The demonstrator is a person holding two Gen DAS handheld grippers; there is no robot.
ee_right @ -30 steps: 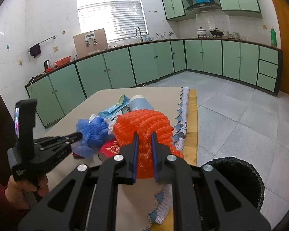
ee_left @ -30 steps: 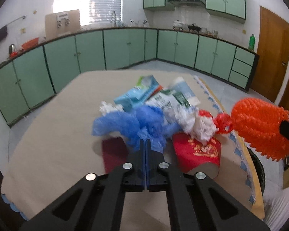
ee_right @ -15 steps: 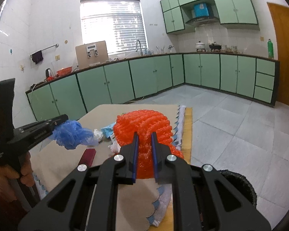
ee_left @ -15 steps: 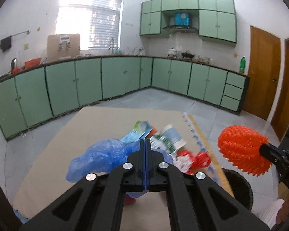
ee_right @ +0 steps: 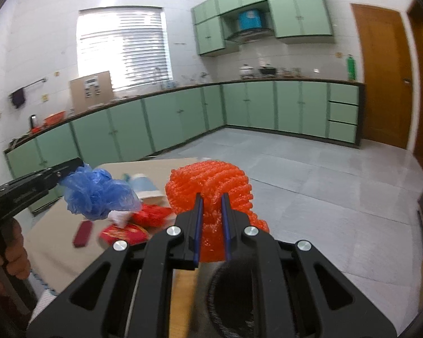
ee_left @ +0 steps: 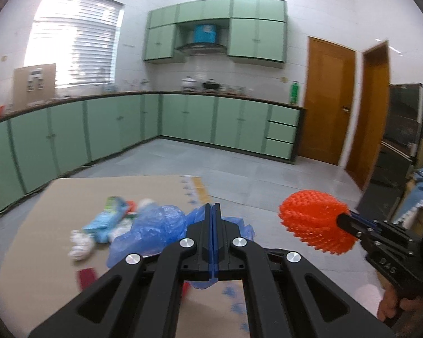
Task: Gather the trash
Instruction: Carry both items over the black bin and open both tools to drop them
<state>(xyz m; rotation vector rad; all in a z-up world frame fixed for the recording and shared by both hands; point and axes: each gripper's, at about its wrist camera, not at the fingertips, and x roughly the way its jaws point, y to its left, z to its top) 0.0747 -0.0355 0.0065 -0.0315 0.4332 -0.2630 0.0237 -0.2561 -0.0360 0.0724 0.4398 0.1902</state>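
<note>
Left tool (ee_left: 213,211) pinches blue bag (ee_left: 155,225) — labels too blurred.

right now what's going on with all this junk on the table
A person is clearing trash with two handheld grippers. The left gripper is shut on a blue plastic bag, lifted above the table. The right gripper is shut on an orange foam net, held above a black bin. Wrappers and a red paper cup remain on the table.

we cannot make out the print on the blurred red packet (ee_right: 124,232) or the teal wrapper (ee_left: 105,219). the black bin (ee_right: 234,295) is mostly hidden behind the right gripper (ee_right: 211,219), its rim smeared.
</note>
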